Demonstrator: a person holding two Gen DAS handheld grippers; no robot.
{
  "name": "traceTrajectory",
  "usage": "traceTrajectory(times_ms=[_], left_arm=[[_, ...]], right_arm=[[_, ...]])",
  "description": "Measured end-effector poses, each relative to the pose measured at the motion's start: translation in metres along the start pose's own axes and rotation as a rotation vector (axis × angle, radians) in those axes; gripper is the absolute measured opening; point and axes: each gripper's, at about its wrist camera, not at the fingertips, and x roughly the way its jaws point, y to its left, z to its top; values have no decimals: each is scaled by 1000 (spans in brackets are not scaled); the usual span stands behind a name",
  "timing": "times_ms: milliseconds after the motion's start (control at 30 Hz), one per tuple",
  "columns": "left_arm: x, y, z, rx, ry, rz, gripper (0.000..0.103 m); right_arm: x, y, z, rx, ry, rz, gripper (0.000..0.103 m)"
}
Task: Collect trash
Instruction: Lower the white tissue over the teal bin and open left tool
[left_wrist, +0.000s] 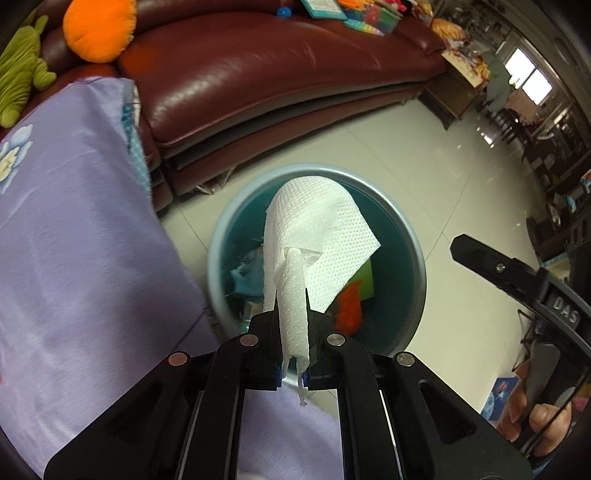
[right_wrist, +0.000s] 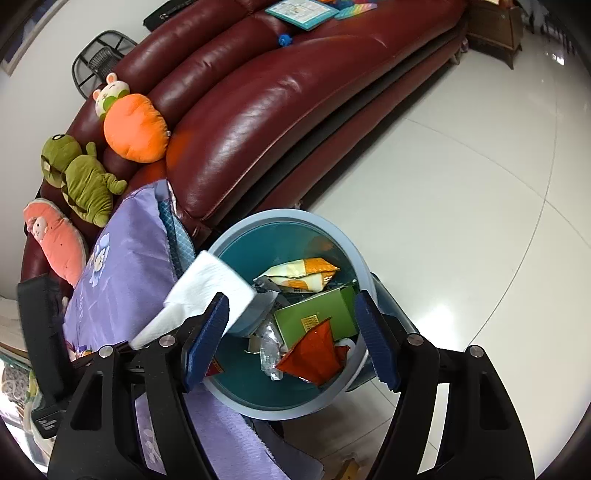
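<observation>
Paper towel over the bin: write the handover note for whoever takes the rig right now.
Left gripper: jaws shut on the paper towel, held above the open bin.
Right gripper: jaws open, nothing between them, over the bin.
Already in the bin: green box, red wrapper, yellow snack bag, foil scrap.
Left to do: release the paper towel into the bin. No other trash shows in these views, so check around the sofa.
</observation>
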Motion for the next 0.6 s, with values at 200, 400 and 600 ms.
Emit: traceTrajectory(times_ms=[200, 400, 600], left_arm=[[34, -11, 9, 7, 38, -16, 8], [53, -14, 9, 2, 54, -42, 17], [30, -10, 5, 2, -28, -2, 82]], right_arm=[[0, -8, 2, 12, 2, -21, 67], [0, -7, 4, 14, 2, -32, 67], [-2, 8, 1, -9, 14, -28, 70]])
